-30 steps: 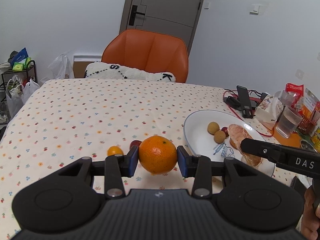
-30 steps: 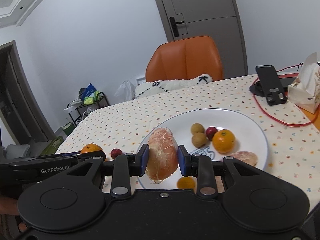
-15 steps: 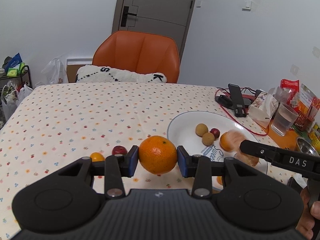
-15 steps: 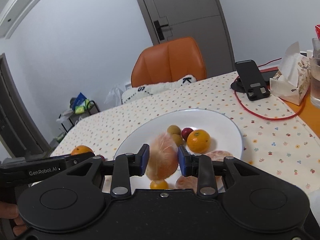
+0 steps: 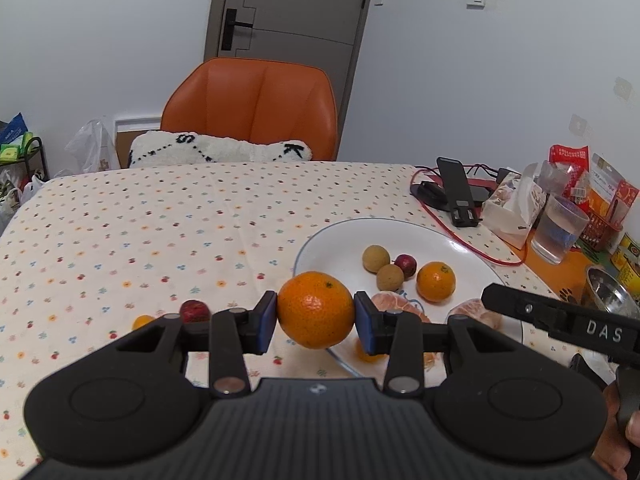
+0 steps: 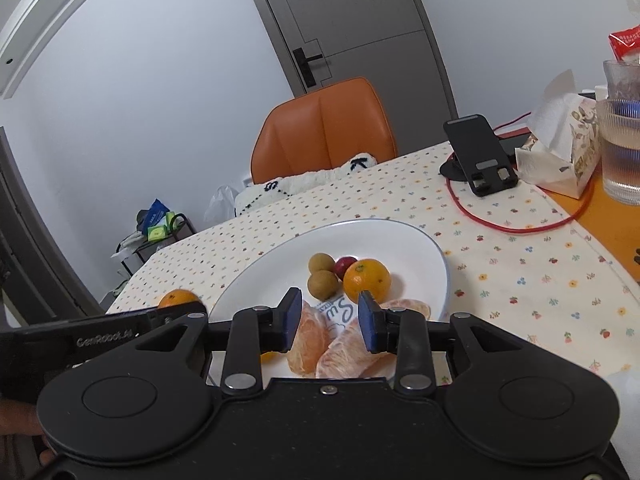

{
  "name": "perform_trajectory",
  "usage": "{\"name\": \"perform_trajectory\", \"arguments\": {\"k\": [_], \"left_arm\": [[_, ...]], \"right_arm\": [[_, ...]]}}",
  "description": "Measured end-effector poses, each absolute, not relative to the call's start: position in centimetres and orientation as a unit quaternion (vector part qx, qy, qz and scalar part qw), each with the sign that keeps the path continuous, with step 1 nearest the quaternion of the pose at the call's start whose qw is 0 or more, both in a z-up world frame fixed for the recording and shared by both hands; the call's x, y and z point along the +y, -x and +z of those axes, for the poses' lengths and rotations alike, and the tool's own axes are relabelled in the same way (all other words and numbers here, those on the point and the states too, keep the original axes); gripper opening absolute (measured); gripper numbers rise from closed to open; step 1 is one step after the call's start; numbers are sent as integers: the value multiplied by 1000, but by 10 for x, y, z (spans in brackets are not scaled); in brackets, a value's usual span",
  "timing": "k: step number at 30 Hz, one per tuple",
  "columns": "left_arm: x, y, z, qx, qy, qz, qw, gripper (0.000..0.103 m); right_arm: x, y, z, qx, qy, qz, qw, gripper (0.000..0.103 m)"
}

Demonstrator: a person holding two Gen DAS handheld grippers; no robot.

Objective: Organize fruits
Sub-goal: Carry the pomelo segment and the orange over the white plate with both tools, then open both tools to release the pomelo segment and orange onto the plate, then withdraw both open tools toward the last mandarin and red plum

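Orange mandarin (image 5: 316,315) clamped in left gripper (image 5: 316,322), bound for round white plate (image 6: 424,240).
Right gripper (image 6: 330,320) gapes empty over peeled segments (image 6: 308,340); small red fruit (image 5: 195,311) waits on tablecloth (image 5: 160,220).

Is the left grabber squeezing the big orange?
Touching. The left wrist view shows both blue pads of the left gripper pressed against the big orange, no gap either side.

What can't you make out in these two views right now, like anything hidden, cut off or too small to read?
- Small orange fruit on the tablecloth, left wrist view: half hidden by the left tongs.
- Plate print, right wrist view: covered by peeled segments and the right tongs.
- Small orange piece, right wrist view: mostly behind a tong finger.
- Snack packets, left wrist view: text too small.
- Glass, right wrist view: cut by the edge.
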State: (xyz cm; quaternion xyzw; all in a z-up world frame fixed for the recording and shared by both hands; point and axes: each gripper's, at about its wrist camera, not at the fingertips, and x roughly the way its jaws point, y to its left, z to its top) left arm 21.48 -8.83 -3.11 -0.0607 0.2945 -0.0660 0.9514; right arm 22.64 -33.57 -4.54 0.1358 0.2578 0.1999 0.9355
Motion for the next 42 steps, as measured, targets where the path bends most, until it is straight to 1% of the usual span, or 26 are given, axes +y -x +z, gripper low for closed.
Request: {"name": "perform_trajectory", "arguments": {"k": [7,16,19,24,28,30,32,34,37,39,42], "left_arm": [[-96,-225,-33,303,62,-71,948,40],[-87,-220,-30,299,69,-58,950,45],[-79,-216,-28,299,71,-47,951,48],[-67,-206,-25,298,72,-32,951,60],[-57,-199,-25,298,73,-24,951,64],[-53,-196,-25,298,73,-20,951,69],[-48,-193,-25,298,73,-16,952,70],[-43,-190,-24,298,74,-11,952,72],[-34,-186,-24,299,81,-5,951,74],[-30,-184,-24,301,83,-4,950,79],[-25,-180,-24,303,79,2,950,82]], "right_arm": [[-340,-225,-47,259,-139,198,935,33],[-335,-223,-48,259,-139,205,933,33],[-332,-222,-47,259,-139,209,933,34],[-325,-218,-45,257,-137,215,932,36],[-318,-215,-43,256,-134,221,932,40],[-314,-214,-42,256,-133,223,931,42],[-310,-213,-41,255,-131,226,931,47],[-306,-212,-40,256,-130,229,930,49],[-299,-211,-39,255,-126,236,929,55],[-294,-210,-38,254,-123,240,929,58],[-288,-209,-37,254,-122,245,928,67]]}}
